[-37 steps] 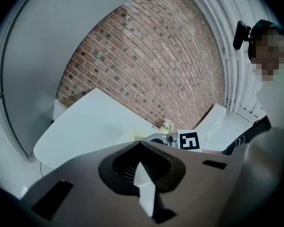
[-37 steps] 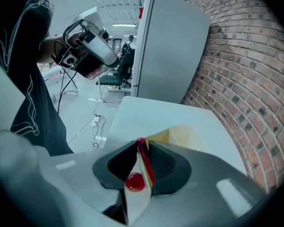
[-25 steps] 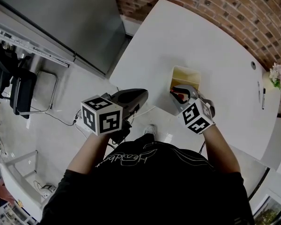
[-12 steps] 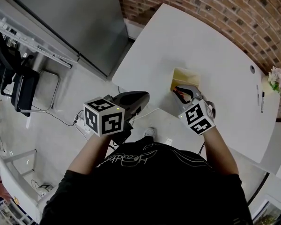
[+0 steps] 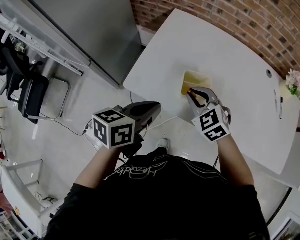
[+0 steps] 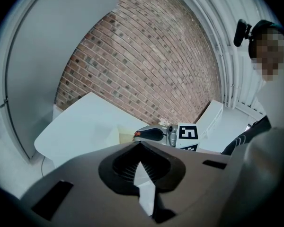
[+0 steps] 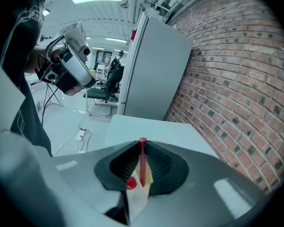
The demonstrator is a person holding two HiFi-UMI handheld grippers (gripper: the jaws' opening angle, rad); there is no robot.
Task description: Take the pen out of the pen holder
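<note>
A cream pen holder (image 5: 196, 78) stands near the front edge of the white table (image 5: 230, 44). My right gripper (image 5: 192, 92) hangs just over the holder's near side. Its jaws are closing on a red pen (image 7: 142, 161) that stands upright between the pads. Through the gap below I see the holder (image 7: 140, 195) and a second red cap (image 7: 131, 184). My left gripper (image 5: 157, 105) floats off the table's edge over the floor, jaws together and empty. The left gripper view shows the right gripper (image 6: 138, 134) with a red tip at its nose, above the holder (image 6: 125, 136).
Two dark markers (image 5: 281, 104) and a small flower pot (image 5: 294, 82) sit at the table's far right. A brick wall (image 5: 230, 4) runs behind the table. On the left are a grey cabinet (image 5: 80, 19), an office chair (image 5: 32, 96) and cables on the floor (image 5: 85, 130).
My right gripper has risen from inside the holder to just above it, carrying the red pen. The left gripper drifted slightly toward the table.
</note>
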